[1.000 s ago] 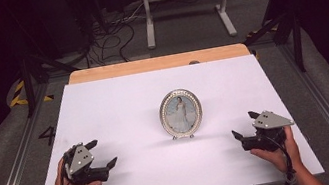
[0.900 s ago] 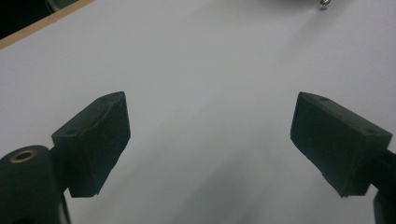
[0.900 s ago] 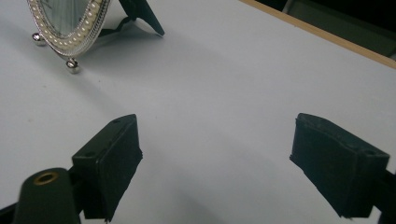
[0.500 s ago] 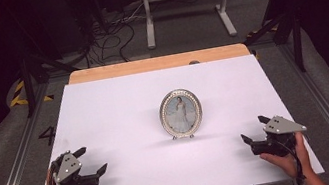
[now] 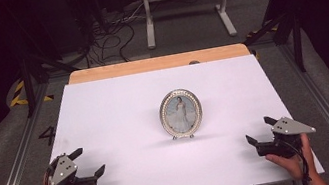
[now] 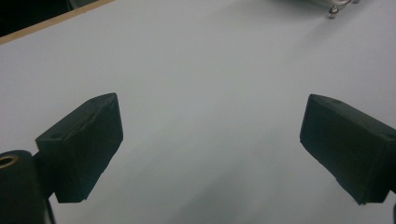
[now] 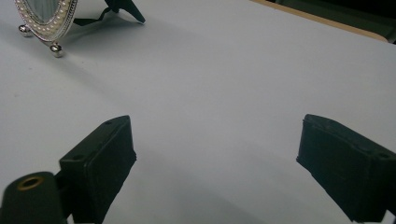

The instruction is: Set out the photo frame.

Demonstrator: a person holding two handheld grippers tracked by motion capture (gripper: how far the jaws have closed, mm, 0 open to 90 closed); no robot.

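The left gripper (image 5: 89,163) has just been spreading its jaws and they stand wide with nothing between them; the right gripper (image 5: 258,131) also gapes empty. Beyond and between both, well apart from either, the oval pearl-rimmed photo frame (image 5: 180,113) stands upright on the white table (image 5: 115,111).

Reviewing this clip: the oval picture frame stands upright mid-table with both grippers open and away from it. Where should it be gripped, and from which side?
Probably the oval picture frame is best pinched at its upper rim, coming from above, jaws front and back. It stands upright on small ball feet with a dark prop behind, so a sideways push could tip it. The right gripper and left gripper are both open and apart from it.
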